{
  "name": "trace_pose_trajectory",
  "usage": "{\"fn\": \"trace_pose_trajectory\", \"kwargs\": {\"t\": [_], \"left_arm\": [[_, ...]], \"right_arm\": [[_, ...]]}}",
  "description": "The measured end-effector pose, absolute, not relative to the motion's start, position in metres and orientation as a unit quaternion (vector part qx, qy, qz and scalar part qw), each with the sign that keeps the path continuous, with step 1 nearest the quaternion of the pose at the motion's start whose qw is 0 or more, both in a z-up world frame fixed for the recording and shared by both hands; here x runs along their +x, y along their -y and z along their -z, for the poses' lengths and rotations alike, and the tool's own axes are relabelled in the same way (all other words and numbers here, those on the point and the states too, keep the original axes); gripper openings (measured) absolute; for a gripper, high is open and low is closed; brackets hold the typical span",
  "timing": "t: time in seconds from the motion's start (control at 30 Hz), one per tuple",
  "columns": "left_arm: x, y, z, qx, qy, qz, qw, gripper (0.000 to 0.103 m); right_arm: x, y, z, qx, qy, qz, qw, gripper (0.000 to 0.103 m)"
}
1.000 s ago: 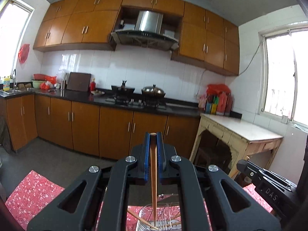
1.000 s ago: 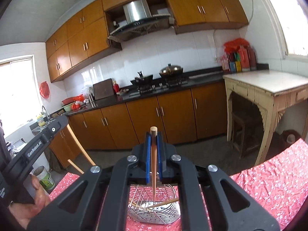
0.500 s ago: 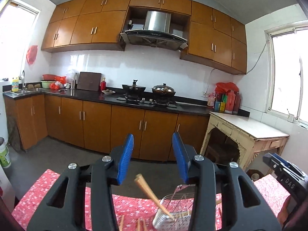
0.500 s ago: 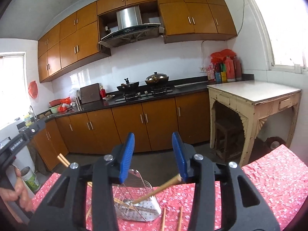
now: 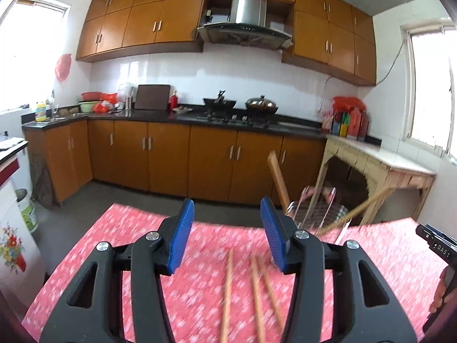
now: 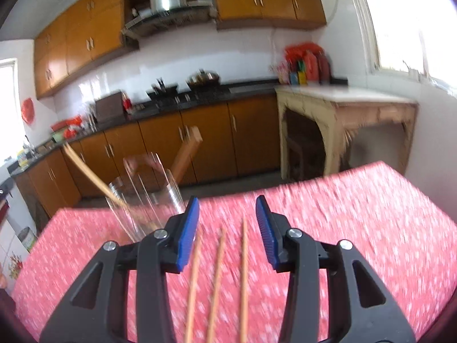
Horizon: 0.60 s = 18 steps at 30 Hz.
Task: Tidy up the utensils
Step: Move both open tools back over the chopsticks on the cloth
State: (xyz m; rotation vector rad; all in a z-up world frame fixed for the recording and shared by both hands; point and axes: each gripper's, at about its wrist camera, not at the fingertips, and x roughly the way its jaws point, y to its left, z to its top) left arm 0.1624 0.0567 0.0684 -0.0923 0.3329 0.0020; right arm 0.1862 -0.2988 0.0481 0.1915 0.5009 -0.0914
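A wire utensil basket (image 5: 320, 214) stands on the red floral tablecloth (image 5: 114, 245) with chopsticks (image 5: 278, 183) leaning in it. It shows in the right wrist view (image 6: 145, 200) too, left of my right gripper. Three loose chopsticks (image 5: 254, 291) lie on the cloth below my left gripper (image 5: 227, 233), which is open and empty. My right gripper (image 6: 227, 228) is open and empty above three loose chopsticks (image 6: 218, 274). Both views are motion-blurred.
Kitchen cabinets and a black counter with a stove (image 5: 228, 114) run along the far wall. An old cream side table (image 5: 380, 165) stands at the right. A white appliance (image 5: 11, 217) is at the table's left. The other gripper's edge (image 5: 440, 245) shows at right.
Both grippers opened and let their chopsticks drop into the basket. Both then tilted down and drew back, bringing the loose chopsticks on the cloth into view.
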Motion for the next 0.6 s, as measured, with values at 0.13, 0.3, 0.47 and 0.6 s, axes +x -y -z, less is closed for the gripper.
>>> {"fn": "trace_pose_trajectory", "kwargs": {"t": [0.13, 0.3, 0.47, 0.6], "left_arm": [[0.146, -0.061, -0.03, -0.038, -0.193, -0.007, 0.98, 0.06], [0.141, -0.057, 0.01, -0.019, -0.237, -0.002, 0.971, 0.06], [0.138, -0.059, 0.036, -0.027, -0.274, 0.002, 0.961, 0.06], [0.133, -0.062, 0.045, -0.024, -0.282, 0.004, 0.959, 0.06]], "right_arm": [[0.173, 0.301, 0.004, 0.099, -0.303, 0.053, 0.946, 0.038], [0.166, 0.292, 0.053, 0.097, -0.369, 0.042, 0.924, 0.028], [0.166, 0.283, 0.082, 0.086, -0.411, 0.042, 0.907, 0.028], [0.166, 0.278, 0.093, 0.078, -0.423, 0.046, 0.901, 0.024]]}}
